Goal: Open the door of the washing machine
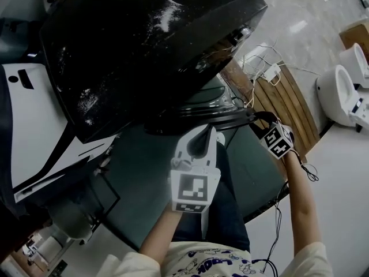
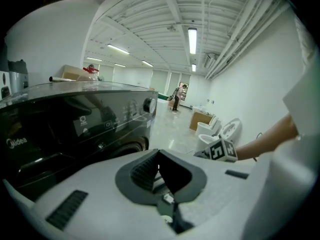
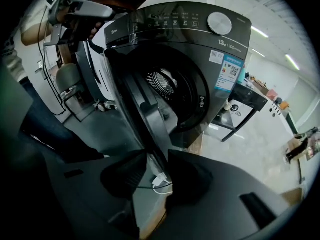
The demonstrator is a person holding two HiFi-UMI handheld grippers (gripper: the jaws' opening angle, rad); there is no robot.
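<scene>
Could slip off the rim of the door point(image 3: 145, 109) if tugged across its swing instead of along it; could also strain the hinge if dragged sideways. Hanging part-open off the front of the washing machine point(image 3: 200, 49). Pinched by the right gripper point(image 3: 156, 156), fingers point(image 3: 125, 174) narrowed onto that rim, aimed steeply down, forearm stretched out to the right. Held back mid-front, tilted gently down: left gripper point(image 1: 203, 133), fingertips together, nothing between.

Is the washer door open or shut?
Open: the door is swung away from the washing machine, and the drum shows behind it.
</scene>
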